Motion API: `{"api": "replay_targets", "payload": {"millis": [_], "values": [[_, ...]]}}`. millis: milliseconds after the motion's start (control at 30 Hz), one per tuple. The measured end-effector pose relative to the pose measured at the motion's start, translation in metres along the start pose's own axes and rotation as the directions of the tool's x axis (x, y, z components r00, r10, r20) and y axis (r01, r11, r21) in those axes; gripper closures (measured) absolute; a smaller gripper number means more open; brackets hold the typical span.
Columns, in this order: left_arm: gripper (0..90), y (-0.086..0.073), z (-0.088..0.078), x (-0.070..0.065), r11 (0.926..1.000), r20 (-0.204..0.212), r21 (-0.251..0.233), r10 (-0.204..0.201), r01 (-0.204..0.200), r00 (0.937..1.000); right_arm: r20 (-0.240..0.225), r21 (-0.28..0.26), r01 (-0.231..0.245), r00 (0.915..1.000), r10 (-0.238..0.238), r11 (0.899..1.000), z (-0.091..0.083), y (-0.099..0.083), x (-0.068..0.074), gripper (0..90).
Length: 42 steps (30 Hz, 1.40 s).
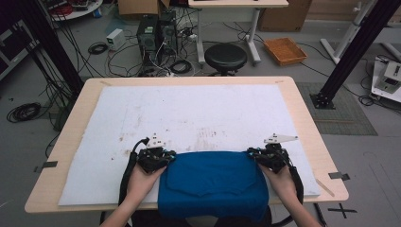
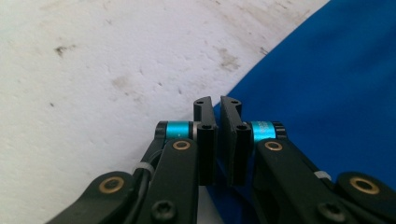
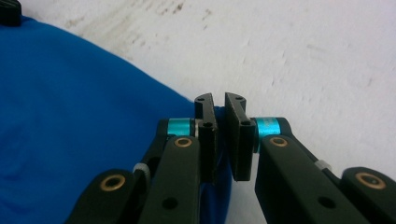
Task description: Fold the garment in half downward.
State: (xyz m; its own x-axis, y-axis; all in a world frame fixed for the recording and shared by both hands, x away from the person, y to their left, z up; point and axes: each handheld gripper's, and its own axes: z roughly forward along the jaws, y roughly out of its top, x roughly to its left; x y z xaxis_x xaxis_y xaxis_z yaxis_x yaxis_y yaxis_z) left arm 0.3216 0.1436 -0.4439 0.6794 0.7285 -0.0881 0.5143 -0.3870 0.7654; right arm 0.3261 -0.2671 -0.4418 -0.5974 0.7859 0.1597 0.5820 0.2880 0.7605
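The left gripper (image 2: 218, 108) has its black jaws clenched on the left edge of a soft, smooth blue cloth (image 1: 213, 182); the right gripper (image 3: 220, 105) pinches its right edge likewise. The cloth lies folded at the desk's near edge, overhanging it, on a stained, grainy white foam mat (image 1: 189, 113) covering the pale wooden desk (image 1: 302, 113). The mat's far half is bare.

From my seat the high view is evenly lit and soft, its corners dim, while both gripper views blur their near jaws.
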Motion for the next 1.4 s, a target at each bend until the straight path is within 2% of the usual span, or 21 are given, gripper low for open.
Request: {"api": "replay_targets", "payload": {"millis": [200, 267, 333, 400, 433, 467, 500, 567, 667, 733, 767, 800, 833, 867, 900, 933, 1067, 1133, 1167, 1300, 1400], "values": [[85.4, 0.016, 0.004, 0.018, 0.9998, -0.030, -0.017, 0.004, -0.004, 0.9996, 0.019, -0.023, 0.009, 0.9998, -0.009, 1.000, 0.006, 0.016, -0.007, 84.4], [85.4, 0.032, 0.010, 0.031, 0.9997, -0.060, -0.017, 0.015, -0.016, 0.9981, 0.037, -0.042, 0.010, 0.9993, -0.009, 0.999, 0.014, 0.031, -0.013, 84.4], [85.4, 0.037, 0.012, 0.035, 0.9996, -0.069, -0.021, 0.018, -0.020, 0.9974, 0.046, -0.040, 0.015, 0.9988, -0.013, 0.999, 0.018, 0.037, -0.015, 84.4], [85.4, 0.049, 0.017, 0.047, 0.9994, -0.066, -0.033, 0.003, -0.006, 0.9978, 0.061, -0.043, 0.018, 0.9980, -0.015, 0.999, 0.025, 0.049, -0.022, 84.4], [85.4, 0.054, 0.019, 0.052, 0.9993, -0.063, -0.038, -0.003, 0.001, 0.9980, 0.080, -0.034, 0.014, 0.9967, -0.011, 0.999, 0.033, 0.060, -0.029, 84.4], [85.4, 0.059, 0.022, 0.058, 0.9991, -0.071, -0.042, -0.005, 0.002, 0.9974, 0.080, -0.034, 0.014, 0.9967, -0.011, 0.999, 0.033, 0.060, -0.029, 84.4], [85.4, 0.068, 0.028, 0.067, 0.9987, -0.078, -0.051, -0.003, -0.001, 0.9970, 0.089, -0.043, 0.008, 0.9960, -0.004, 0.999, 0.039, 0.069, -0.037, 84.4], [85.4, 0.072, 0.031, 0.070, 0.9989, -0.082, -0.047, -0.005, 0.002, 0.9967, 0.100, -0.051, 0.008, 0.9950, -0.003, 0.999, 0.044, 0.076, -0.042, 84.4], [85.3, 0.080, 0.039, 0.075, 0.9993, -0.109, -0.026, 0.022, -0.026, 0.9938, 0.103, -0.045, -0.002, 0.9947, 0.007, 0.999, 0.050, 0.081, -0.046, 84.4], [85.3, 0.083, 0.044, 0.077, 0.9997, -0.115, -0.012, 0.018, -0.019, 0.9932, 0.117, -0.037, 0.015, 0.9930, -0.011, 0.999, 0.055, 0.084, -0.048, 84.3], [85.2, 0.083, 0.047, 0.079, 0.9999, -0.119, -0.006, 0.008, -0.009, 0.9929, 0.124, -0.022, 0.008, 0.9923, -0.006, 1.000, 0.060, 0.086, -0.051, 84.3], [85.0, 0.083, 0.047, 0.079, 0.9999, -0.119, -0.006, 0.008, -0.009, 0.9929, 0.127, -0.021, 0.010, 0.9919, -0.007, 1.000, 0.061, 0.086, -0.052, 84.1], [84.0, 0.080, 0.049, 0.079, 0.9998, -0.133, 0.004, -0.019, 0.019, 0.9909, 0.128, -0.019, 0.004, 0.9918, -0.002, 1.000, 0.062, 0.087, -0.052, 82.8], [78.9, 0.080, 0.049, 0.079, 0.9998, -0.133, 0.004, -0.019, 0.019, 0.9909, 0.128, -0.019, 0.004, 0.9918, -0.002, 1.000, 0.062, 0.087, -0.052, 82.8], [78.9, 0.079, 0.049, 0.078, 0.9990, -0.160, 0.004, -0.042, 0.044, 0.9861, 0.135, -0.020, 0.007, 0.9908, -0.005, 1.000, 0.063, 0.087, -0.052, 79.1], [69.2, 0.078, 0.048, 0.077, 0.9978, -0.177, 0.009, -0.063, 0.065, 0.9822, 0.149, -0.022, 0.010, 0.9887, -0.007, 1.000, 0.062, 0.087, -0.051, 73.8], [60.0, 0.070, 0.029, 0.067, 0.9974, -0.207, -0.021, -0.071, 0.068, 0.9757, 0.174, -0.058, 0.007, 0.9848, 0.003, 0.998, 0.047, 0.083, -0.048, 66.0], [59.9, 0.060, 0.017, 0.058, 0.9946, -0.181, -0.051, -0.098, 0.090, 0.9785, 0.166, -0.084, -0.003, 0.9859, 0.017, 0.996, 0.035, 0.077, -0.045, 64.9], [60.1, 0.057, 0.013, 0.054, 0.9942, -0.172, -0.051, -0.102, 0.095, 0.9799, 0.160, -0.070, -0.019, 0.9867, 0.030, 0.997, 0.025, 0.071, -0.041, 63.1], [60.4, 0.035, 0.003, 0.039, 0.9899, -0.102, -0.015, -0.142, 0.141, 0.9846, 0.132, -0.084, -0.023, 0.9906, 0.034, 0.996, 0.012, 0.057, -0.032, 62.9], [61.6, 0.026, 0.005, 0.035, 0.9844, -0.073, 0.017, -0.173, 0.175, 0.9822, 0.098, -0.074, -0.034, 0.9943, 0.041, 0.997, 0.007, 0.042, -0.025, 62.9]]}}
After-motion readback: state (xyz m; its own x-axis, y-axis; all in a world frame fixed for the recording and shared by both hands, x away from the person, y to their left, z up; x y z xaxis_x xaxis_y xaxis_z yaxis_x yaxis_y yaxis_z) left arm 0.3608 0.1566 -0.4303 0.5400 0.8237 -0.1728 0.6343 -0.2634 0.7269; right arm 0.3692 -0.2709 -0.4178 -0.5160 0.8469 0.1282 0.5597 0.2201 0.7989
